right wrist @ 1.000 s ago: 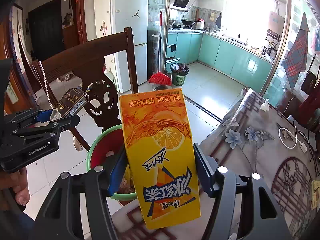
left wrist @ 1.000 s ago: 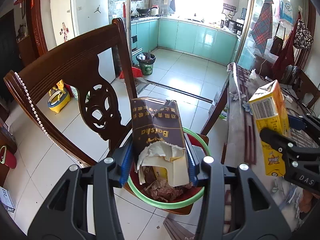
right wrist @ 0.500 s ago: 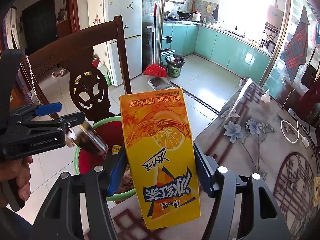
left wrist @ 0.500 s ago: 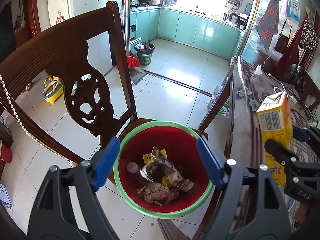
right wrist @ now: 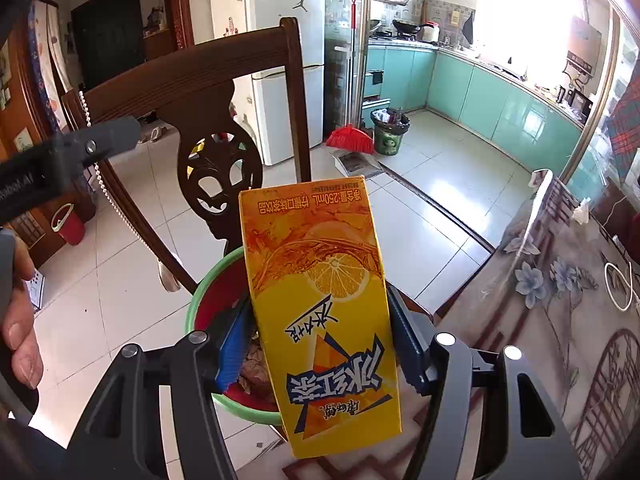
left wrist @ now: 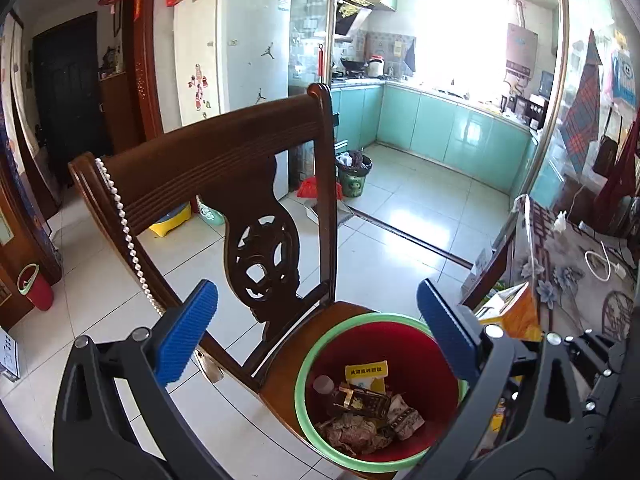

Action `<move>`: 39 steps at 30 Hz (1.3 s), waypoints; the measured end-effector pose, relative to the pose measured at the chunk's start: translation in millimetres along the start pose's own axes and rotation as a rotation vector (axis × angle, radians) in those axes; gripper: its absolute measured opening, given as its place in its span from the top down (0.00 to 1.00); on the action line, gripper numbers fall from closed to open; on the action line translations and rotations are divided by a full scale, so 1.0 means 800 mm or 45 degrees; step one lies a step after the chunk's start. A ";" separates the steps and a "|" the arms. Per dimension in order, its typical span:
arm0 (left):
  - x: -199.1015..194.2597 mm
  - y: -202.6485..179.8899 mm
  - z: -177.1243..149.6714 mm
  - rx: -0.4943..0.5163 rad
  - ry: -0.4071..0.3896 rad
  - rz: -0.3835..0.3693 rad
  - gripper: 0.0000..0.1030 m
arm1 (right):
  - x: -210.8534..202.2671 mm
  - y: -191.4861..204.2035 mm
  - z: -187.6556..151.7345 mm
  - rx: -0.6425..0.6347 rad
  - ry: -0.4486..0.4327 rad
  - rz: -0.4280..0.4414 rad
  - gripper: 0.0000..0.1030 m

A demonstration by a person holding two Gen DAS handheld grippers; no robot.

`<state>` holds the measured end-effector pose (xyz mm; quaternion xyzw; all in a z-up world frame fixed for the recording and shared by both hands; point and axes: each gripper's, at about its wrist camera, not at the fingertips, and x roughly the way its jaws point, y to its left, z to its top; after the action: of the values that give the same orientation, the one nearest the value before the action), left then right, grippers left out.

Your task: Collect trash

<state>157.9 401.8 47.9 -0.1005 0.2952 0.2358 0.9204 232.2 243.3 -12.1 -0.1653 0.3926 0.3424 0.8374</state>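
A red bin with a green rim (left wrist: 308, 372) stands on a wooden chair seat (left wrist: 288, 364). It holds crumpled wrappers, a brown packet (left wrist: 364, 400) and a yellow box. My left gripper (left wrist: 316, 328) is open and empty above the bin's left side. My right gripper (right wrist: 316, 344) is shut on a yellow lemon tea carton (right wrist: 320, 304), upside down, held over the bin's rim (right wrist: 200, 300). The carton's corner also shows in the left wrist view (left wrist: 516, 312).
The carved chair back (left wrist: 224, 160) rises behind the bin, with a bead string over it. A table with a floral cloth (right wrist: 560, 288) is at the right, with a white cable on it. A small red bin (left wrist: 34, 292) stands on the tiled floor at the left.
My left gripper opened and dropped the brown packet into the bin, then drew back and tilted up. My right gripper has brought the carton over the bin.
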 end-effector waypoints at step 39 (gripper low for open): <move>-0.096 -0.047 -0.008 0.040 -0.149 -0.140 0.05 | -0.142 -0.021 -0.060 -0.021 -0.193 -0.227 0.06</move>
<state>118.1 338.5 90.3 -0.0881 0.2386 0.1858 0.9491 165.5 154.9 45.3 -0.1801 0.3090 0.2812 0.8905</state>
